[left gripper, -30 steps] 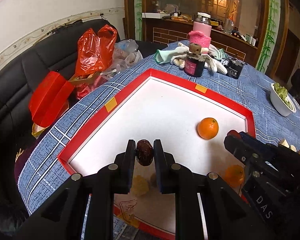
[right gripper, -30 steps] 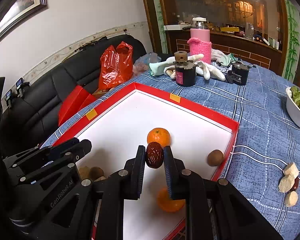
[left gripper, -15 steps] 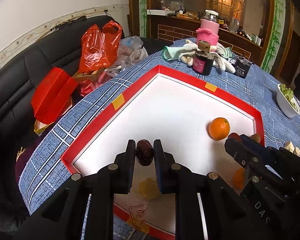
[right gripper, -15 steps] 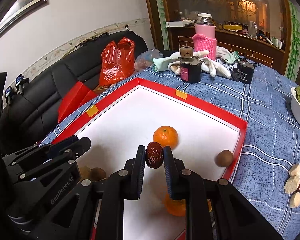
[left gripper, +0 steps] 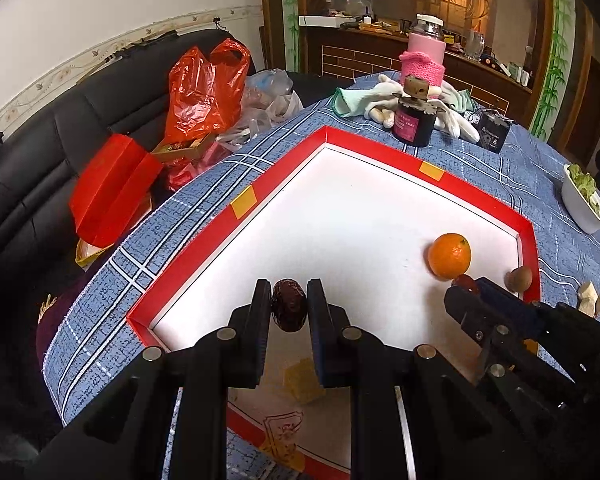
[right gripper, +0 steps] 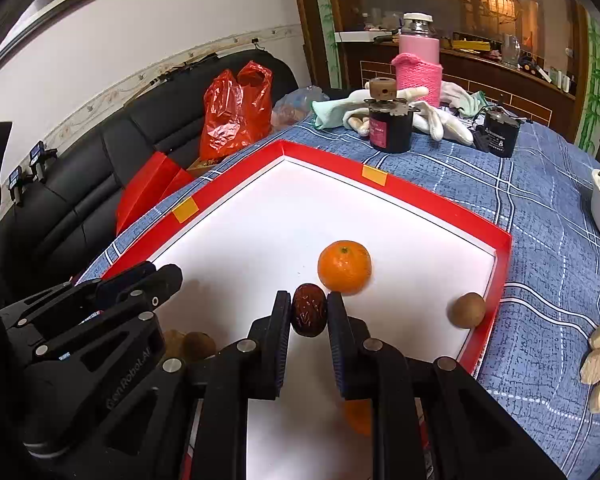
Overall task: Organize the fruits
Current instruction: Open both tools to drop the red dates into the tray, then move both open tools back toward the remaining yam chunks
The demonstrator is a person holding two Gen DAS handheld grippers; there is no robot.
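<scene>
Left gripper (left gripper: 288,312): jaws closed almost fully on a dark red date (left gripper: 288,310), pinched between the two pads and held above the near left part of the tray. Right gripper (right gripper: 309,314): jaws likewise nearly closed, clamping a second dark red date (right gripper: 309,310) just in front of the orange. Lettering moulded on the left gripper body, seen from the right wrist view, reads "GenRobot.AI".

Red-rimmed tray (left gripper: 204,236) with white floor, lying on the blue checked tabletop (right gripper: 540,208). Inside it: an orange (right gripper: 344,267) near the middle right; a brown kiwi-like fruit (right gripper: 467,310) against the right wall; a second orange (right gripper: 358,416) partly hidden beneath the right gripper; two small brown fruits (right gripper: 196,345) near the left gripper; a pale yellow piece (left gripper: 304,380) beneath the left jaws. Yellow tape patches (left gripper: 244,207) mark the rim.

Beyond the tray: a dark jar with a pink label (right gripper: 390,128), print too small to read; a pink bottle in a knitted sleeve (right gripper: 418,68); white gloves (right gripper: 440,120); a small black box (right gripper: 500,136). At the right, a white bowl of greens (left gripper: 584,200) and pale cut pieces (right gripper: 598,360) on the cloth. At the left, a red plastic bag (right gripper: 236,108) on a black sofa (right gripper: 112,160).
</scene>
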